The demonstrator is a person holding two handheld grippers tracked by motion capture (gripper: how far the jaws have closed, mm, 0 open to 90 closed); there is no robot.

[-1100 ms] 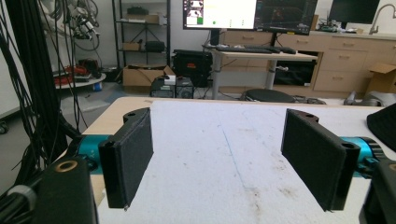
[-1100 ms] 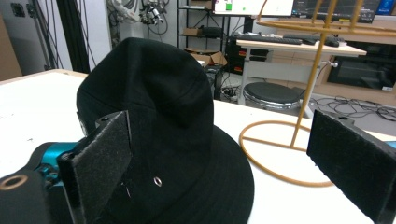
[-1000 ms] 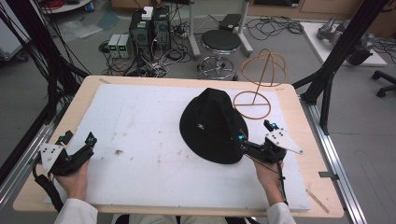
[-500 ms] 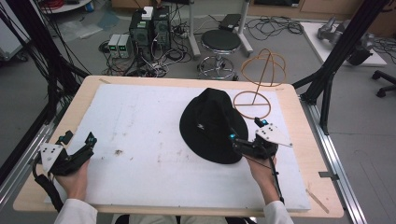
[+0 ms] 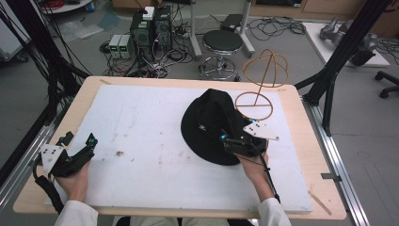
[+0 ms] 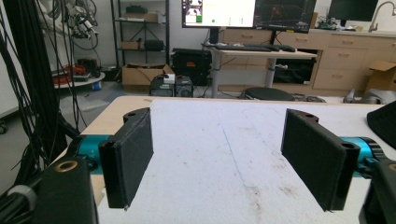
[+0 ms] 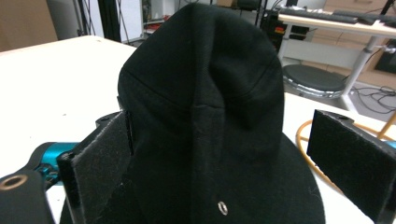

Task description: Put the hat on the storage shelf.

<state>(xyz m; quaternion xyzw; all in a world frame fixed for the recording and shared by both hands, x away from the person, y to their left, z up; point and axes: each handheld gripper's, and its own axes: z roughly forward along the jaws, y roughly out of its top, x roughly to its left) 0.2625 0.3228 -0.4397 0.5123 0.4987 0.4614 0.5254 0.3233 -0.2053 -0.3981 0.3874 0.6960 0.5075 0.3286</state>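
In the right gripper view, the right gripper (image 7: 224, 163) has its two black jaws spread wide, and the black hat (image 7: 205, 107) rises between them. The hat's crown stands just ahead of the fingers, its centre crease running up from a small metal eyelet near the bottom of the view. The left-hand finger (image 7: 100, 163) lies against or just beside the hat's side; whether it touches cannot be told. The other finger stands apart from the fabric, over the brim.

Beyond that finger, a curve of the wire hat stand (image 7: 306, 140) shows on the white mat.

From the high view, the right gripper (image 5: 225, 140) sits over the near part of the hat's brim, with the hat (image 5: 209, 123) lying right of centre on the white mat (image 5: 141, 141) and the stand (image 5: 261, 84) just past it.

The left gripper (image 6: 219, 163) has its fingers wide apart with bare mat between them. It rests at the mat's near left corner (image 5: 89, 143), well apart from the hat, whose brim edge shows far off beyond its right-hand finger.
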